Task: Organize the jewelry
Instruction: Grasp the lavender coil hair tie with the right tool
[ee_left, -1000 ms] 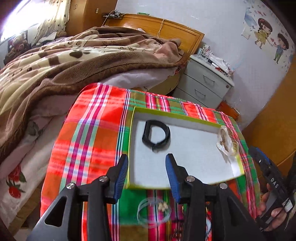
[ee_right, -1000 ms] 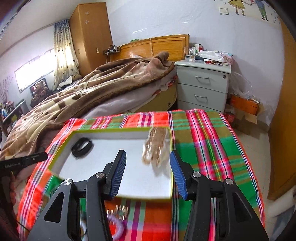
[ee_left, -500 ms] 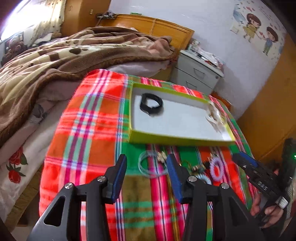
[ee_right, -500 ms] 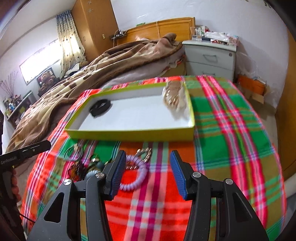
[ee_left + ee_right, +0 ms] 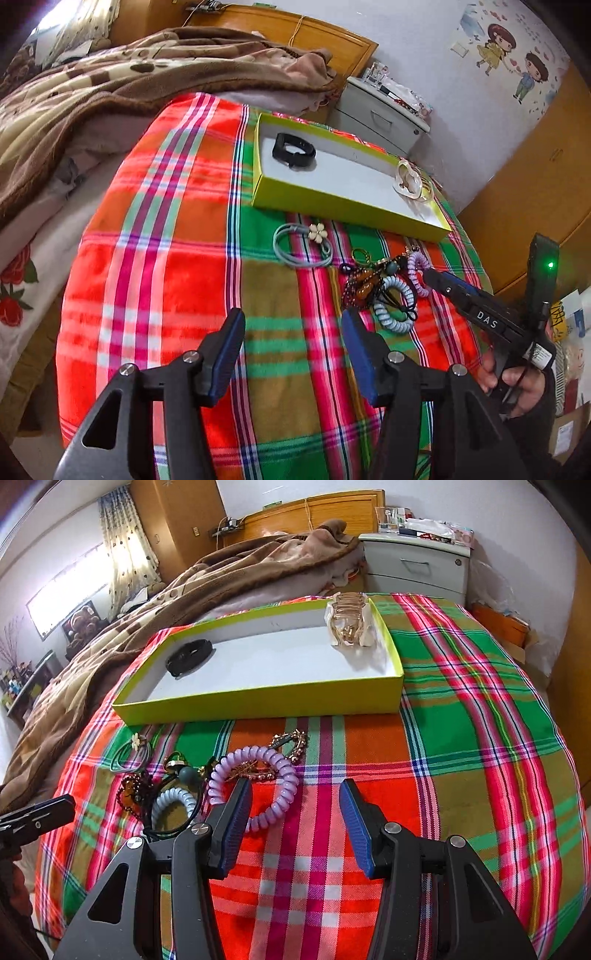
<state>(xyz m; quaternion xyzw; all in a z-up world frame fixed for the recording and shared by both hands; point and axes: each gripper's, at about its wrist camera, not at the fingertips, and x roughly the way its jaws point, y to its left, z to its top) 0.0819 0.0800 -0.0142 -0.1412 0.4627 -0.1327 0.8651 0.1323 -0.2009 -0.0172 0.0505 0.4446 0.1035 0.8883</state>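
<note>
A yellow-green box (image 5: 258,703) (image 5: 332,206) on the plaid cloth holds a black band (image 5: 190,656) (image 5: 293,149) at its left and a gold and white hair claw (image 5: 349,626) (image 5: 410,181) at its right. In front of it lies a jewelry pile: a purple coil tie (image 5: 275,775) (image 5: 417,273), a pale blue coil tie (image 5: 171,801) (image 5: 393,302), a grey flower hair tie (image 5: 295,243) (image 5: 135,751), dark beads (image 5: 356,286). My right gripper (image 5: 293,816) is open and empty, its left finger over the purple coil. My left gripper (image 5: 293,339) is open and empty, short of the pile.
The plaid cloth (image 5: 166,258) covers a small table beside a bed with a brown blanket (image 5: 110,81). A grey nightstand (image 5: 417,566) stands behind. A wooden wardrobe (image 5: 535,177) is at the right. The right gripper's body (image 5: 484,317) shows in the left wrist view.
Both grippers have drawn back from over the box toward the near edge of the table. The jewelry pile in front of the box has come into view. Both stayed open.
</note>
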